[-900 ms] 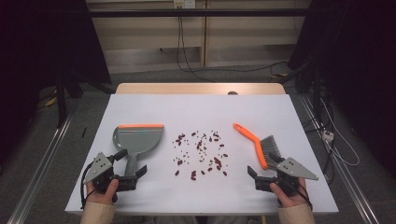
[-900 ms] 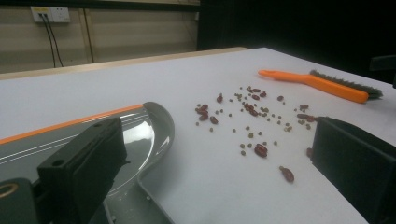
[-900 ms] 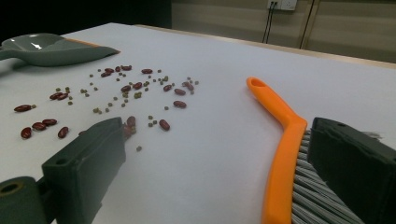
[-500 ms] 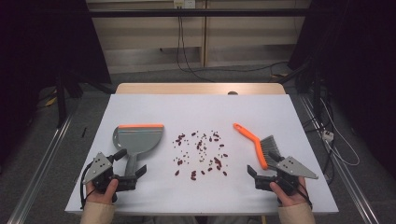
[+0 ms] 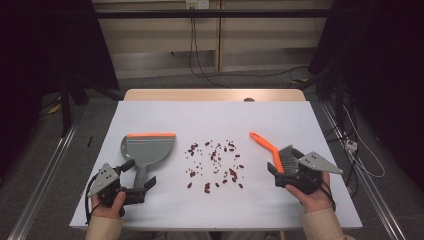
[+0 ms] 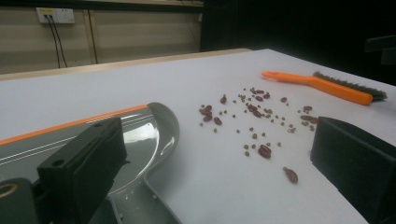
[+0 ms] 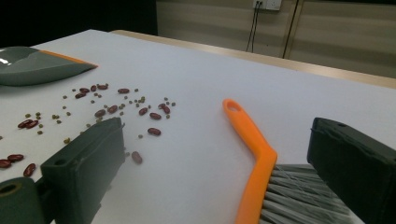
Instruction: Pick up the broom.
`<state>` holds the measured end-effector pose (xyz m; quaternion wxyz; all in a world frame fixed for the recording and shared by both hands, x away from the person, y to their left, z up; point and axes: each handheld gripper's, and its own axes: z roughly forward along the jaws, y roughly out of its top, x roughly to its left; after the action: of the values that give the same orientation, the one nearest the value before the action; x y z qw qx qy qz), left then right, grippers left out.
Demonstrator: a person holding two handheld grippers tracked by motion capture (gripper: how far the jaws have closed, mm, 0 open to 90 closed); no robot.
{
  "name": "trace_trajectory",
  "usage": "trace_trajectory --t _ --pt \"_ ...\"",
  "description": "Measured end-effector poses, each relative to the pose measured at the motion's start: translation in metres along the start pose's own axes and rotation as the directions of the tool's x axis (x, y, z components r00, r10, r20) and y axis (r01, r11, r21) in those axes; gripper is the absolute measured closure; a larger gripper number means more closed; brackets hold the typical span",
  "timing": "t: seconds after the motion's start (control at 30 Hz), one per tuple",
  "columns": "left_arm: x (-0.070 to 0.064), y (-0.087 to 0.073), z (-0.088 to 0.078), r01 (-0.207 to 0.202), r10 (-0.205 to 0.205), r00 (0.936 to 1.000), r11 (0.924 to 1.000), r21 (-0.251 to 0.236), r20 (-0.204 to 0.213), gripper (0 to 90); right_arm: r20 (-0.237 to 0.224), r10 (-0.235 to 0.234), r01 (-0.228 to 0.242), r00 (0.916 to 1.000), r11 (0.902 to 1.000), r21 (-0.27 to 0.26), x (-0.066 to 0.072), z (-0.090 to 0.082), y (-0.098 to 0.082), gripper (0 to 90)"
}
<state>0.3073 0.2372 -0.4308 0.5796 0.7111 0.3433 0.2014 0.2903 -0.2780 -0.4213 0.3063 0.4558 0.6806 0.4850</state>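
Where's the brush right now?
In the high view the brush lies on the table's right side, right of the scattered beans, its bristles just ahead of the open right gripper.

Orange brush (image 7: 254,154) between open jaws, scattered beans (image 7: 112,108)

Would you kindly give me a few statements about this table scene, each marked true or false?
1. The beans lie between the dustpan and the brush. True.
2. The left gripper is clamped on the brush. False: its jaws stand open by the dustpan's handle.
3. The brush has an orange handle. True.
4. The beans are already in the dustpan. False: they lie scattered on the table.
5. The right gripper is open. True.
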Motion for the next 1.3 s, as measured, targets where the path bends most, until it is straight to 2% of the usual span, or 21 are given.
trace_trajectory --t 0.1,0.2,0.27,0.37,0.4,0.5,0.57,0.63,0.7,0.77,0.8,0.83,0.87,1.0,1.03,1.07,1.17,1.2,1.23,1.27,1.3 --pt "0.001 0.0 0.0 0.0 0.0 1.0 1.0 0.003 0.0 3.2 -0.001 0.004 -0.004 1.0 0.9996 0.027 -0.001 0.004 0.003 4.1" --pt "0.001 -0.001 0.0 0.0 0.0 1.0 1.0 0.005 0.001 3.2 0.033 -0.009 0.007 0.9994 0.9978 0.065 -0.006 0.011 0.01 3.0" --pt "0.001 -0.001 0.0 0.002 -0.002 1.0 1.0 0.003 0.001 3.2 0.04 0.036 -0.04 0.9985 0.9944 0.098 -0.014 0.02 0.014 3.8" --pt "0.002 -0.001 0.0 0.001 -0.001 1.0 1.0 0.005 0.002 3.2 0.051 0.05 -0.057 0.9974 0.9897 0.131 -0.019 0.028 0.017 5.0" --pt "0.002 -0.001 0.0 0.001 -0.001 1.0 1.0 0.005 0.002 3.2 0.053 0.054 -0.063 0.9971 0.9838 0.168 -0.024 0.035 0.018 8.8" --pt "0.002 -0.001 0.0 0.004 -0.004 1.0 1.0 0.002 0.001 3.2 0.042 0.075 -0.083 0.9963 0.9731 0.215 -0.03 0.045 0.02 20.4" --pt "0.002 -0.001 -0.001 0.005 -0.005 1.0 1.0 0.003 0.001 3.2 0.043 0.082 -0.089 0.9958 0.969 0.23 -0.031 0.047 0.021 23.1" --pt "0.003 -0.002 0.0 0.008 -0.008 1.0 0.9999 0.006 0.002 3.2 0.04 0.09 -0.097 0.9952 0.9576 0.271 -0.034 0.053 0.023 26.4" --pt "0.003 -0.002 0.0 0.009 -0.009 1.0 0.9999 0.008 0.002 3.2 0.046 0.075 -0.085 0.9961 0.9522 0.293 -0.036 0.057 0.024 33.0" --pt "0.003 -0.002 -0.001 0.01 -0.01 0.9999 0.9999 0.006 0.002 3.2 0.047 0.084 -0.094 0.9954 0.9415 0.324 -0.04 0.064 0.026 40.1" --pt "0.003 -0.002 -0.001 0.009 -0.009 1.0 0.9999 0.005 0.003 3.2 0.047 0.084 -0.094 0.9954 0.9415 0.324 -0.04 0.064 0.026 40.1" --pt "0.003 -0.002 -0.001 0.01 -0.01 0.9999 0.9999 0.005 0.004 3.2 0.047 0.088 -0.099 0.995 0.9318 0.349 -0.042 0.067 0.027 43.1" --pt "0.003 -0.002 -0.001 0.01 -0.01 0.9999 0.9999 0.005 0.004 3.2 0.047 0.088 -0.099 0.995 0.9318 0.349 -0.042 0.067 0.027 43.1" --pt "0.003 -0.002 0.0 0.011 -0.011 0.9999 0.9999 0.008 0.005 3.2 0.049 0.09 -0.102 0.9948 0.9161 0.388 -0.046 0.073 0.03 50.9" --pt "0.003 -0.002 0.0 0.011 -0.011 0.9999 0.9999 0.007 0.005 3.2 0.056 0.094 -0.109 0.994 0.9061 0.409 -0.048 0.075 0.032 54.0" --pt "0.003 -0.002 0.0 0.01 -0.01 0.9999 0.9999 0.008 0.005 3.2 0.056 0.094 -0.109 0.994 0.9061 0.409 -0.048 0.075 0.032 54.0" --pt "0.002 -0.002 0.0 0.011 -0.011 0.9999 0.9999 0.005 0.007 3.2 0.069 0.084 -0.106 0.9941 0.8813 0.461 -0.05 0.081 0.034 55.1" --pt "0.002 -0.002 0.0 0.011 -0.011 0.9999 0.9999 0.006 0.007 3.2 0.08 0.089 -0.117 0.9928 0.8633 0.491 -0.052 0.086 0.032 55.6" --pt "0.002 -0.002 0.0 0.01 -0.01 0.9999 0.9999 0.006 0.008 3.2 0.083 0.096 -0.125 0.9919 0.8528 0.507 -0.053 0.087 0.031 56.5" --pt "0.002 -0.002 0.0 0.009 -0.009 0.9999 0.9999 0.009 0.008 3.2 0.083 0.096 -0.125 0.9919 0.8528 0.507 -0.053 0.087 0.031 56.5" --pt "0.002 -0.002 0.0 0.008 -0.009 0.9999 0.9999 0.009 0.009 3.2 0.071 0.103 -0.126 0.9921 0.8412 0.526 -0.055 0.09 0.03 57.2"
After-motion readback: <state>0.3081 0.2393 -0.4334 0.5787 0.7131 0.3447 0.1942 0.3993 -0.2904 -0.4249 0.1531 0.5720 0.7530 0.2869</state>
